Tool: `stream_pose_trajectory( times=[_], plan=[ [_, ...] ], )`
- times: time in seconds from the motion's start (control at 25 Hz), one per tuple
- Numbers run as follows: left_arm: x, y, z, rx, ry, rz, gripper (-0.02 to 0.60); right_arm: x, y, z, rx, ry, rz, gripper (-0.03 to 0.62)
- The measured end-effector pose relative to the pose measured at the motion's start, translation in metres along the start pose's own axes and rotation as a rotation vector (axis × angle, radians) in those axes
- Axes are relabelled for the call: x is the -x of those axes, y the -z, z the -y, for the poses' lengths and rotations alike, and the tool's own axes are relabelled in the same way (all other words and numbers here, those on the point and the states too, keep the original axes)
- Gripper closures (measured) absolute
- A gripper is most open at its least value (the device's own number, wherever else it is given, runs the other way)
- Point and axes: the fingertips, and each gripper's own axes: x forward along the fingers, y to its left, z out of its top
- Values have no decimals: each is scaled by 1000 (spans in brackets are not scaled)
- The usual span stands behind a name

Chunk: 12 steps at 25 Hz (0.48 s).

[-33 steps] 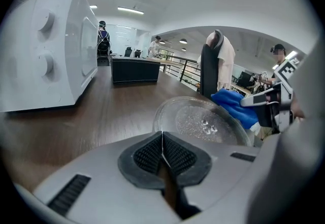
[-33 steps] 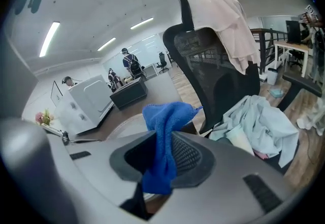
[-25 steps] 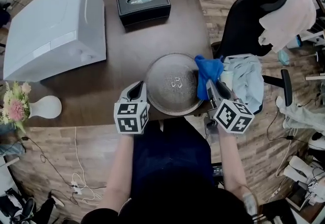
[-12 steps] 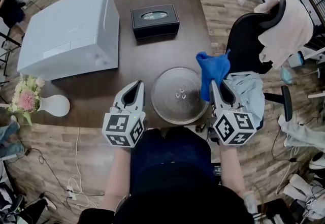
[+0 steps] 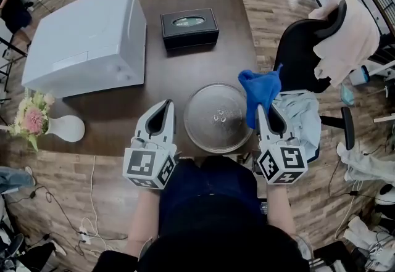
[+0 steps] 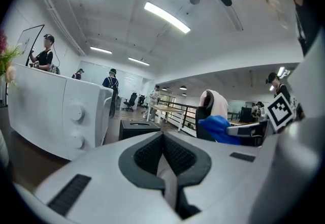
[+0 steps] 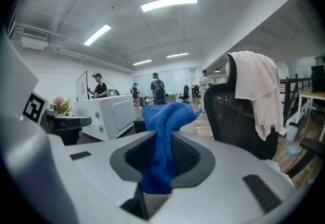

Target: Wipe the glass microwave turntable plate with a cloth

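The round glass turntable plate (image 5: 217,118) lies on the dark wooden table (image 5: 185,67) near its front edge. My right gripper (image 5: 263,110) is shut on a blue cloth (image 5: 259,92), which bunches up above its jaws beside the plate's right rim. In the right gripper view the cloth (image 7: 163,126) runs up out of the shut right gripper (image 7: 160,142). My left gripper (image 5: 165,109) hangs at the plate's front left with its jaws together and nothing between them. The left gripper (image 6: 163,136) looks the same in its own view, which also catches the cloth (image 6: 217,129) at the right.
A white microwave (image 5: 86,39) fills the table's left side and a black tissue box (image 5: 189,27) sits at the back. A white vase of flowers (image 5: 43,126) stands at the front left. A black office chair (image 5: 305,49) draped with cloths is close on the right.
The right gripper has lifted the blue cloth off the plate's right rim and drawn back a little. The left gripper has stayed at the plate's front left.
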Motion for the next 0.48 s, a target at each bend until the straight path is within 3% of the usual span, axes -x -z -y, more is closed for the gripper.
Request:
stream_pose_trajectory(
  times=[0.48],
  plan=[
    [2,16,4,-3,5,-47,580,4,13,-3,-2,8,-41,520]
  ],
)
